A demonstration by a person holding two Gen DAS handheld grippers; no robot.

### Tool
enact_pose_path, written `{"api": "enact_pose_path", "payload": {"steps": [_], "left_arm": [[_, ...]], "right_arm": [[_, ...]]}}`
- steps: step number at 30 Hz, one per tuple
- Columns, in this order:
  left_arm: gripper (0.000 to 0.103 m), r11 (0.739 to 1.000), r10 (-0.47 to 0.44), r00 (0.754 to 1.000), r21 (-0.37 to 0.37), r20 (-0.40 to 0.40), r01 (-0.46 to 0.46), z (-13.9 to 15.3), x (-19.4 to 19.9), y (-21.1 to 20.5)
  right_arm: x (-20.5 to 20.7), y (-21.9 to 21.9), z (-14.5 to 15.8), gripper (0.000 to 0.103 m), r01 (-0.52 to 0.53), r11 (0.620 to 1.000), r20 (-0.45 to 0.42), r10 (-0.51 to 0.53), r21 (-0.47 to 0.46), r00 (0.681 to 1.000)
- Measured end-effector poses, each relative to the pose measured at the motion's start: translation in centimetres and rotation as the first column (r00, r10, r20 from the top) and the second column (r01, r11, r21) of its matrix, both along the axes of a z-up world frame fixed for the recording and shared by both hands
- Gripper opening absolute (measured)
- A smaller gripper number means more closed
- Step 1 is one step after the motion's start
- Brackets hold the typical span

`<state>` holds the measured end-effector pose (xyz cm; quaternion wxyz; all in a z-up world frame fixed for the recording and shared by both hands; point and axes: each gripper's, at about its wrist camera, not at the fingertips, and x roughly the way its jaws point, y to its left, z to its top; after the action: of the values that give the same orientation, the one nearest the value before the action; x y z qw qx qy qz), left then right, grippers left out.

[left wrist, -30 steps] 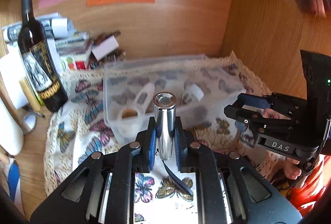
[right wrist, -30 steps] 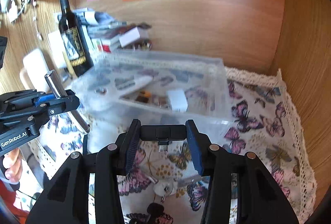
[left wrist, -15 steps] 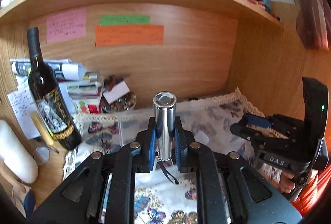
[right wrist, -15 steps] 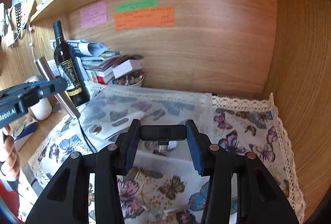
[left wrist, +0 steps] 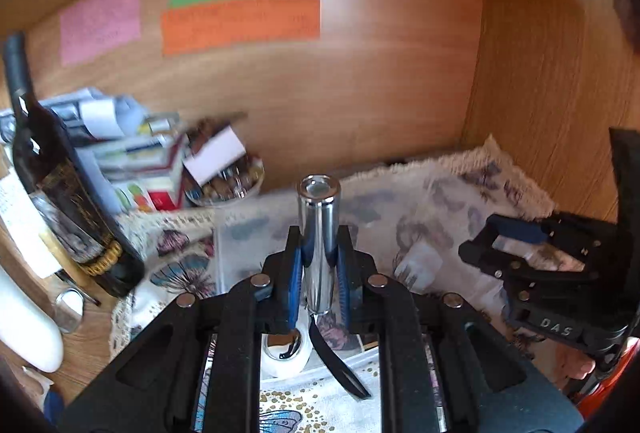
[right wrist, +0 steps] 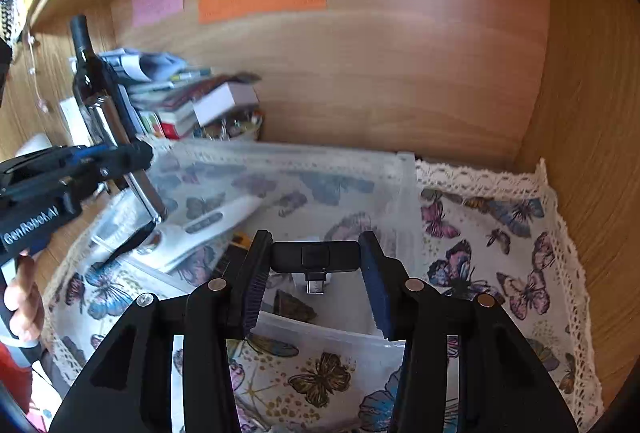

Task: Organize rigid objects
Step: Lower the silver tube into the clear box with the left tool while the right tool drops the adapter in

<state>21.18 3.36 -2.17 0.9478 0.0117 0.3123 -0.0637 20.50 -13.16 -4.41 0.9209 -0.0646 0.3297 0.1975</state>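
Note:
My left gripper (left wrist: 319,265) is shut on a shiny metal cylinder (left wrist: 319,233) with a black strap, held upright over the near left corner of a clear plastic box (right wrist: 404,193). The cylinder also shows in the right wrist view (right wrist: 128,153). My right gripper (right wrist: 314,265) is shut on a small black USB-C adapter (right wrist: 315,257), plug pointing down, above the box's near side. In the box lie a white thermometer-like device (right wrist: 208,225), a white roll (left wrist: 284,353) and small dark items (right wrist: 292,307).
A butterfly tablecloth (right wrist: 500,233) covers the desk. A dark wine bottle (left wrist: 60,185) stands at the left, with a stack of books and papers (left wrist: 136,161) and a bowl of small items (left wrist: 228,185) behind. Wooden walls close in at the back and right.
Both views tilted up toward the shelf half a second ago, then back down. Both grippers now sit lower and closer over the clear box, each keeping its hold on its object.

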Motion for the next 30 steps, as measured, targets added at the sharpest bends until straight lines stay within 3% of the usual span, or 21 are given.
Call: {"api": "enact_pose_path", "payload": {"steps": [4, 11, 20, 23, 25, 27, 30], "left_arm": [[0.015, 0.999, -0.032, 0.996, -0.019, -0.086, 0.031, -2.0, 1.4, -0.1], [0.015, 0.997, -0.065, 0.986, -0.044, -0.156, 0.058, -4.0, 2.3, -0.6], [0.016, 0.997, -0.071, 0.988, -0.035, -0.140, 0.066, -3.8, 2.0, -0.9], [0.030, 0.998, -0.059, 0.990, -0.029, -0.129, 0.056, -3.4, 1.8, -0.8], [0.042, 0.999, -0.048, 0.992, -0.026, -0.117, 0.045, -3.1, 1.5, -0.8], [0.048, 0.999, -0.040, 0.994, -0.027, -0.104, 0.037, -2.7, 1.1, -0.7], [0.055, 0.999, -0.033, 0.996, -0.037, -0.081, 0.030, -1.9, 0.3, -0.4]], "right_arm": [[0.6, 0.4, -1.0, 0.041, -0.008, 1.000, -0.032, 0.007, -0.018, 0.999], [1.2, 0.9, -1.9, 0.041, -0.018, 0.999, -0.054, 0.016, -0.045, 0.998], [2.1, 0.6, -2.3, 0.041, 0.000, 1.000, -0.079, -0.002, -0.019, 0.997], [2.0, 0.6, -2.2, 0.042, -0.006, 1.000, -0.085, 0.005, -0.019, 0.996], [1.7, 0.6, -2.0, 0.048, -0.018, 1.000, -0.083, 0.016, -0.020, 0.996], [1.3, 0.6, -1.6, 0.057, -0.014, 1.000, -0.067, 0.013, -0.016, 0.998], [0.6, 0.3, -0.8, 0.057, -0.008, 1.000, -0.038, 0.008, -0.012, 0.999]]}}
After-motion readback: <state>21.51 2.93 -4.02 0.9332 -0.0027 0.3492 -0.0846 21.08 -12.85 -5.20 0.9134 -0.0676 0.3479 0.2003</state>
